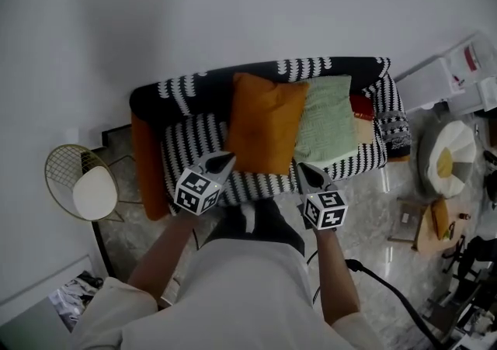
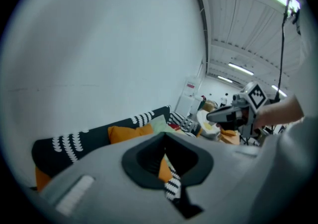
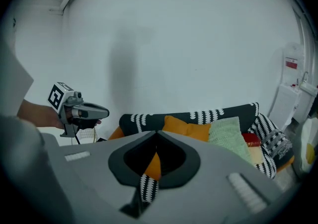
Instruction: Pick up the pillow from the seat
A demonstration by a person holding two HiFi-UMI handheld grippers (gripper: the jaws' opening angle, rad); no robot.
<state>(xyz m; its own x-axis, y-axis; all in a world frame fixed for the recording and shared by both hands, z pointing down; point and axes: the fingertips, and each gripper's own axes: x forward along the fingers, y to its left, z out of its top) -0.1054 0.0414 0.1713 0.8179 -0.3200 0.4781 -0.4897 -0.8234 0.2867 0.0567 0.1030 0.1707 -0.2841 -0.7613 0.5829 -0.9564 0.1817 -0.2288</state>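
Note:
An orange pillow (image 1: pixel 264 131) leans against the back of a black-and-white patterned sofa (image 1: pixel 194 143), with a pale green pillow (image 1: pixel 326 119) beside it on the right. My left gripper (image 1: pixel 221 160) hangs shut and empty just before the seat's front edge, left of the orange pillow's lower corner. My right gripper (image 1: pixel 308 172) is also shut and empty, below the green pillow. The right gripper view shows the orange pillow (image 3: pixel 191 128), the green pillow (image 3: pixel 229 136) and the left gripper (image 3: pixel 102 112) at the left. The left gripper view shows the orange pillow (image 2: pixel 130 132) and the right gripper (image 2: pixel 218 115).
A gold wire chair (image 1: pixel 85 185) with a white cushion stands left of the sofa. A red item (image 1: pixel 361 106) lies behind the green pillow. A white round seat (image 1: pixel 450 154), a small wooden table (image 1: pixel 431 220) and a white cabinet (image 1: pixel 454 81) stand at the right. A black cable (image 1: pixel 388 286) runs across the floor.

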